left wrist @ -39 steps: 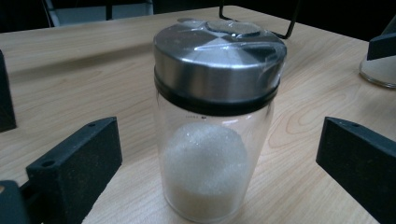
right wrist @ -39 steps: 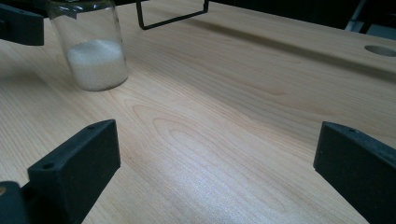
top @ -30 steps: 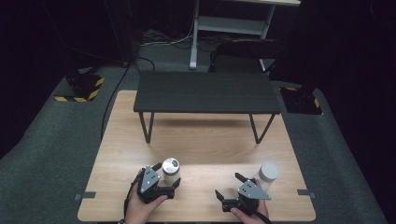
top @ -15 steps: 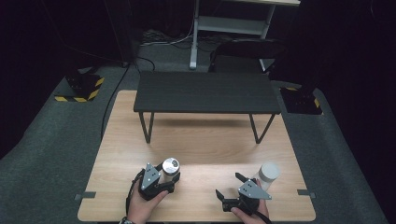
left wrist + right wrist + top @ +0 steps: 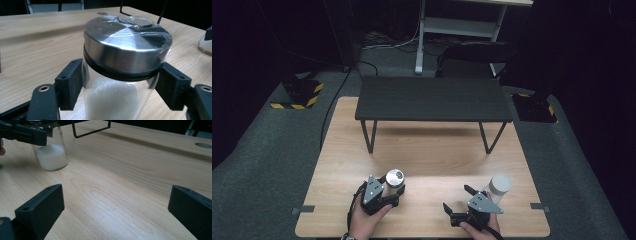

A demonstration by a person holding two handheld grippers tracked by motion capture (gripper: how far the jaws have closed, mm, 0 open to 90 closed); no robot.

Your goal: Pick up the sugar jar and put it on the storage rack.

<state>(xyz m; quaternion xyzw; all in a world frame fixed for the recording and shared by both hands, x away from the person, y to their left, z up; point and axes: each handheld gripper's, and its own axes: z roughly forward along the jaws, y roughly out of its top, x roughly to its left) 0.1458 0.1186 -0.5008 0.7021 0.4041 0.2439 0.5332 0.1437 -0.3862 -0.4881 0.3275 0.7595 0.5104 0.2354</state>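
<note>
The left gripper (image 5: 393, 191) has its jaws closed on the glass jar (image 5: 120, 82), gripping it just under the steel lid (image 5: 127, 47); the jar holds white grains and stands on the table (image 5: 427, 150), in front of the black shelf (image 5: 432, 97), near its left legs. The right gripper (image 5: 459, 200) rests to the right of that jar with its jaws spread wide, holding nothing. A white-capped jar (image 5: 498, 186) stands just beside the right gripper, in front of the shelf's right legs.
</note>
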